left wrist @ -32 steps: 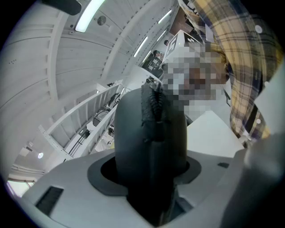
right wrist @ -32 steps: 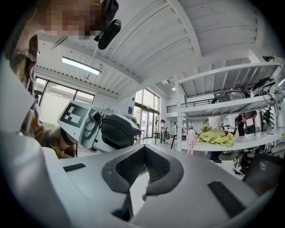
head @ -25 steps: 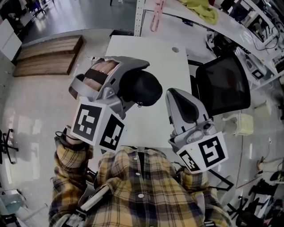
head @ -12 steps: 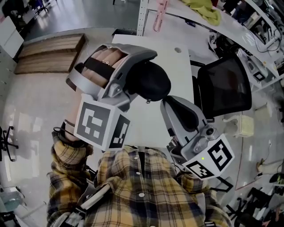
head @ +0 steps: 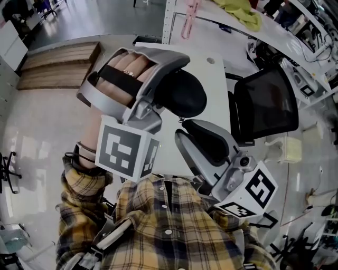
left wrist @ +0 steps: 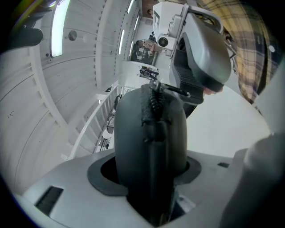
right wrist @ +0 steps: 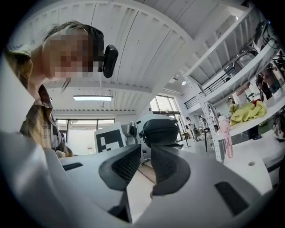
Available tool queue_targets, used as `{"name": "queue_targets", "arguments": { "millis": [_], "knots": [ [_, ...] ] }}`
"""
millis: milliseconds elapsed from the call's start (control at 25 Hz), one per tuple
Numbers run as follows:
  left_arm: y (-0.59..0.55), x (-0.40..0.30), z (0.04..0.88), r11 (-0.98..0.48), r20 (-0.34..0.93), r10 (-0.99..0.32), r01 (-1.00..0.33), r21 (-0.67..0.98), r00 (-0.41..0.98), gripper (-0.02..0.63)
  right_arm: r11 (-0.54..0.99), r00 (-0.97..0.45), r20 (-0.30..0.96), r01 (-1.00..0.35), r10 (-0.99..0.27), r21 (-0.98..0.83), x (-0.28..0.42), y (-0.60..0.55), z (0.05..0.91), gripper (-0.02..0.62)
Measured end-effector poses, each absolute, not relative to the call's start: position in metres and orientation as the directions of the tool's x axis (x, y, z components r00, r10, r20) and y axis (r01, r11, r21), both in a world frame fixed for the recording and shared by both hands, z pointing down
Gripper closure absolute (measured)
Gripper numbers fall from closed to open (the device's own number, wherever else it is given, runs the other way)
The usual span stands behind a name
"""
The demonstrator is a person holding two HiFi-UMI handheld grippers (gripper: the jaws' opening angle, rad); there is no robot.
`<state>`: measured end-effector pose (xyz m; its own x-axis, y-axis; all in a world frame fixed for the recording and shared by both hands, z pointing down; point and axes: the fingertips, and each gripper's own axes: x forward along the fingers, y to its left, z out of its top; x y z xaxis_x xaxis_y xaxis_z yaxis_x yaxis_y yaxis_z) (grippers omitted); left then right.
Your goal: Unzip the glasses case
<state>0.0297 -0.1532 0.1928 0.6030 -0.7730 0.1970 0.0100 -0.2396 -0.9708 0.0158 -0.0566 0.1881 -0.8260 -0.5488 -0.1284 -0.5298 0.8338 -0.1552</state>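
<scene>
A black oval glasses case (head: 182, 95) hangs above the white table (head: 211, 74), with my left gripper (head: 166, 84) shut on one end of it. In the left gripper view the case (left wrist: 149, 133) stands up between the jaws, and its zipper (left wrist: 153, 95) runs along the near edge, with the pull near the top. My right gripper (head: 187, 129) sits just below and right of the case, open, its tips pointing up at it with nothing between them. From the right gripper view the case (right wrist: 159, 131) shows beyond the gap between the jaws of the right gripper (right wrist: 144, 160).
A black office chair (head: 264, 103) stands right of the table. A wooden pallet (head: 58, 66) lies on the floor to the left. A yellow cloth (head: 240, 10) rests on a long bench at the back. My plaid shirt fills the bottom of the head view.
My left gripper has lifted the case up and to the right. The right gripper has swung left and turned its jaws up toward the case's underside.
</scene>
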Motion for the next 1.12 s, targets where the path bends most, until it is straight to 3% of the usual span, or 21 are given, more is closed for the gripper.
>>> {"name": "queue_targets", "arguments": {
  "millis": [520, 1120],
  "knots": [
    [-0.159, 0.028, 0.198, -0.187, 0.185, -0.815, 0.053, -0.981, 0.549, 0.354, 0.829, -0.824, -0.167, -0.491, -0.542, -0.268, 0.009, -0.058, 0.184, 0.546],
    [-0.172, 0.026, 0.213, -0.184, 0.194, -0.847, 0.07, -0.98, 0.496, 0.354, 0.743, -0.753, -0.076, -0.62, -0.654, -0.252, 0.018, -0.077, 0.195, 0.597]
  ]
}}
